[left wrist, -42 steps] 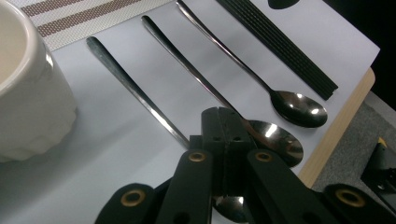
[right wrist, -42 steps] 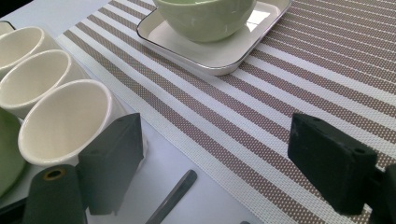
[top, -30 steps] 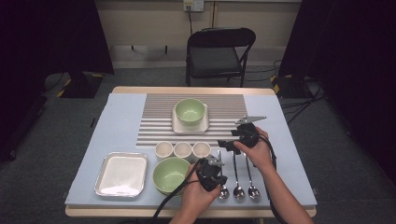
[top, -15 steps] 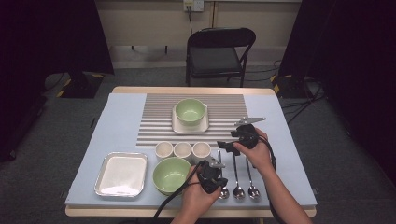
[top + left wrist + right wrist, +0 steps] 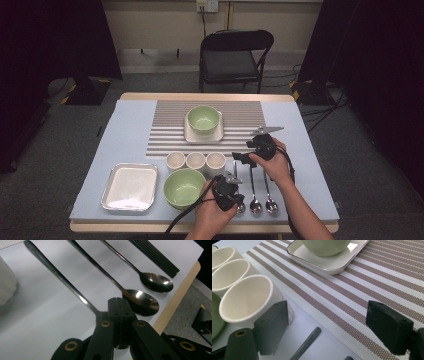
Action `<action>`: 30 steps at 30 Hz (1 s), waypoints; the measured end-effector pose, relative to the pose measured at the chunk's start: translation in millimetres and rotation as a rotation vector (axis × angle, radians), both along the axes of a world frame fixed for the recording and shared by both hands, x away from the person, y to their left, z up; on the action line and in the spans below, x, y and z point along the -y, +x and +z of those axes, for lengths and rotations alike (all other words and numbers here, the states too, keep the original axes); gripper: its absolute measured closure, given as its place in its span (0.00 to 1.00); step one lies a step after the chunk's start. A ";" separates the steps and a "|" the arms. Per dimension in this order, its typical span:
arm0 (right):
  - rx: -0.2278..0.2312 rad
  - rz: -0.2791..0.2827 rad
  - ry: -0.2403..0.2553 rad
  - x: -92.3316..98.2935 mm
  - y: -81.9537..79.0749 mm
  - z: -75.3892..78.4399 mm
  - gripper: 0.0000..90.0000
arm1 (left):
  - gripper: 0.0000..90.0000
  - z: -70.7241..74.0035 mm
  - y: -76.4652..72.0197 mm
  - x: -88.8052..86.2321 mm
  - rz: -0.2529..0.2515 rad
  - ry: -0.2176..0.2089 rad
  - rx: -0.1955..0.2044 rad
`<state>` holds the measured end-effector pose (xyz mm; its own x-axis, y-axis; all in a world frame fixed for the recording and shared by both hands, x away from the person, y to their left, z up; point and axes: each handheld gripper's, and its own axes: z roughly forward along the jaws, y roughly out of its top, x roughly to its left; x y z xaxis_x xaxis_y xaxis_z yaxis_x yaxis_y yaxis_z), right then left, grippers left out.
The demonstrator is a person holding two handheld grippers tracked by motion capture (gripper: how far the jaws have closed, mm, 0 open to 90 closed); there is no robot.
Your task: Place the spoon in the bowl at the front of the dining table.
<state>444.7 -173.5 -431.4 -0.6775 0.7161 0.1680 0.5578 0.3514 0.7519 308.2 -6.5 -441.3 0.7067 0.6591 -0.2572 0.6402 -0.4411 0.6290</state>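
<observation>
nothing has moved: left gripper (image 5: 117, 315) stays clenched on the left spoon (image 5: 62, 280) near the table edge (image 5: 175, 302); right gripper (image 5: 324, 322) hangs released by 3 cups (image 5: 247, 300).

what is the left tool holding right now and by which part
The left tool is shut on the leftmost spoon at the neck, where the handle meets the bowl. The right tool is open, holding nothing.

Open ground: bare blue cover (image 5: 127, 132) at frame left, above the steel tray (image 5: 129, 187).
Barrier, centre: three cups (image 5: 195, 161) in a row, touching, green bowl (image 5: 184, 187) just below.
Lower right: three spoons (image 5: 255, 192) lie parallel with narrow lanes between.
</observation>
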 end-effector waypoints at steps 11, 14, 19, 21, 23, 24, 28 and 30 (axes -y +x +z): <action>-0.002 0.003 0.001 -0.6 -1.3 -2.2 0.19 | 1.00 -3.5 -5.6 3.4 -0.007 0.013 0.013; -0.003 0.007 -0.001 -0.9 -2.0 -2.8 0.19 | 1.00 -5.0 -7.5 4.4 -0.001 0.007 0.017; -0.001 0.010 -0.006 -1.7 -3.1 -4.5 0.19 | 1.00 -7.0 -9.6 4.7 -0.007 0.005 0.015; -0.002 0.013 -0.004 -1.7 -3.4 -5.5 0.19 | 1.00 -6.7 -10.1 4.0 -0.006 0.002 0.017; -0.006 0.017 -0.002 -1.3 -4.0 -6.2 0.19 | 1.00 -6.2 -11.3 3.8 -0.003 -0.001 0.016; -0.006 0.015 -0.003 -1.3 -4.2 -6.4 0.19 | 1.00 -6.1 -11.6 3.5 -0.005 -0.002 0.015; -0.005 0.019 -0.004 -1.0 -5.2 -7.0 0.19 | 1.00 -6.4 -12.3 3.0 0.002 -0.005 0.018; -0.004 0.020 -0.006 -0.7 -5.8 -7.0 0.19 | 1.00 -6.8 -12.4 3.0 0.000 0.000 0.021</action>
